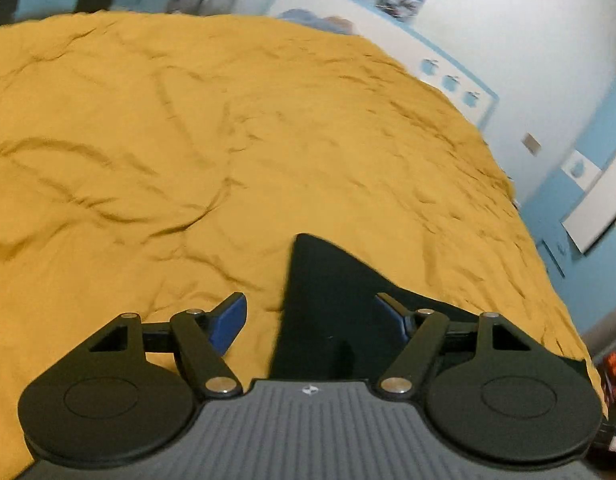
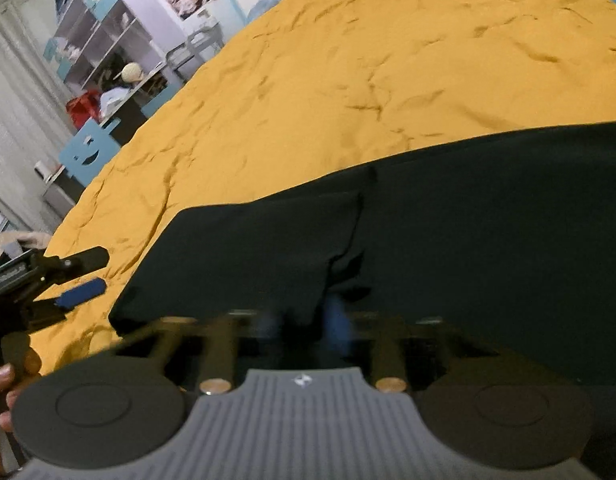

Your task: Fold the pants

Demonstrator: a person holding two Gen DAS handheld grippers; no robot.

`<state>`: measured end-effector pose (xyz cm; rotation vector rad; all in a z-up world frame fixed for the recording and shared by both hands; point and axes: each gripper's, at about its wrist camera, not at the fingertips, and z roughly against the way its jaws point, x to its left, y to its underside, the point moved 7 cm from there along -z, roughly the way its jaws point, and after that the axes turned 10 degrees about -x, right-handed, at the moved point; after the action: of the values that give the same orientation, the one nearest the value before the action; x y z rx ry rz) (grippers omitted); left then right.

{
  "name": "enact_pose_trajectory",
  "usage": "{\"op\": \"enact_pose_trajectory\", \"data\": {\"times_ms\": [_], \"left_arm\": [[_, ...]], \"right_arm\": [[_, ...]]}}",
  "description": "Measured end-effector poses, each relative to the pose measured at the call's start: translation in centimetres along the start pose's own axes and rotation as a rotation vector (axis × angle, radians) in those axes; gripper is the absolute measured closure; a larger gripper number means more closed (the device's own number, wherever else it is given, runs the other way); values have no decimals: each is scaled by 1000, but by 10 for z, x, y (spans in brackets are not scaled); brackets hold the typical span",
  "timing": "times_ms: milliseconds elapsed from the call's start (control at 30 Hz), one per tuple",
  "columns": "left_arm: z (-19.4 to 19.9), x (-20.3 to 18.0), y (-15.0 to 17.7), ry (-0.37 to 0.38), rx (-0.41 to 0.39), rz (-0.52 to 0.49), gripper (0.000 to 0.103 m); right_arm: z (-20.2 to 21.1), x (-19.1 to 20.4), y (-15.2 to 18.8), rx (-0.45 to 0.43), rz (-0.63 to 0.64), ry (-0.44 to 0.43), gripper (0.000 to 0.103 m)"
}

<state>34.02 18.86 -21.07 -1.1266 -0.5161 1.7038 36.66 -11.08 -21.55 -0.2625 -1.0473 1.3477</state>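
Note:
The black pants lie spread on the yellow bedspread, with a folded layer on top near me. My right gripper is blurred at the near edge of the pants. Its blue pads stand close together with a bunched fold of black cloth pinched between them. In the left wrist view a pointed corner of the pants lies between the wide-apart blue pads of my left gripper, which is open and not pressing on it. The left gripper also shows at the left of the right wrist view, beside the pants' left edge.
The wrinkled bedspread fills most of both views. A white wall with blue furniture lies past the bed's right edge. Shelves, a blue cut-out board and a curtain stand beyond its left side. A person's fingers hold the left handle.

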Motion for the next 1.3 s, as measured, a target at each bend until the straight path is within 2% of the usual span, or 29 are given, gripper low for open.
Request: {"op": "enact_pose_trajectory", "data": {"times_ms": [133,200,267,333,367,433,533,600,700,767,800,833,900,1000,1100,1133,1233,1300], "left_arm": [[-4,-9,4,19,4,-38,19],[-14,-18,6,21,20,-66,19],[-23,-22,8,7,55,-94,19],[-28,-24,16,-21,86,-128,19],[-27,-25,18,-27,96,-136,19],[-26,-26,20,-24,108,-127,19],[-27,-22,19,-4,117,-85,19],[-29,-19,19,0,125,-59,19],[-30,-15,21,7,134,-29,19],[-32,-12,23,11,145,-5,19],[-32,-11,23,12,148,4,19],[-32,-10,23,14,148,11,19],[-30,-10,20,18,135,21,20],[-24,-11,16,62,102,48,20],[-22,-12,17,95,101,57,20],[-25,-12,20,89,118,51,20],[-35,-15,28,46,179,11,20],[-38,-19,31,26,198,-34,21]], "right_arm": [[20,6,-17,-104,53,5,103],[22,0,-26,-144,69,47,103],[11,-7,-27,-118,99,87,103],[-4,-17,-17,-2,45,75,103],[-8,-20,-11,50,16,61,98],[-5,-20,-10,78,22,54,94],[6,-25,-23,21,-28,43,58],[2,-37,-33,0,-121,35,56],[-21,-45,-32,37,-261,-21,56],[-34,-40,-28,66,-263,-48,62],[-39,-36,-26,77,-234,-49,72],[-42,-31,-25,91,-207,-47,98],[-37,-25,-27,75,-192,-61,102],[-7,-27,-39,14,-245,-116,103],[18,-35,-48,-30,-282,-117,103],[18,-39,-46,-17,-287,-101,103],[5,-55,-27,105,-296,-17,103],[2,-55,-17,126,-260,14,103]]}}
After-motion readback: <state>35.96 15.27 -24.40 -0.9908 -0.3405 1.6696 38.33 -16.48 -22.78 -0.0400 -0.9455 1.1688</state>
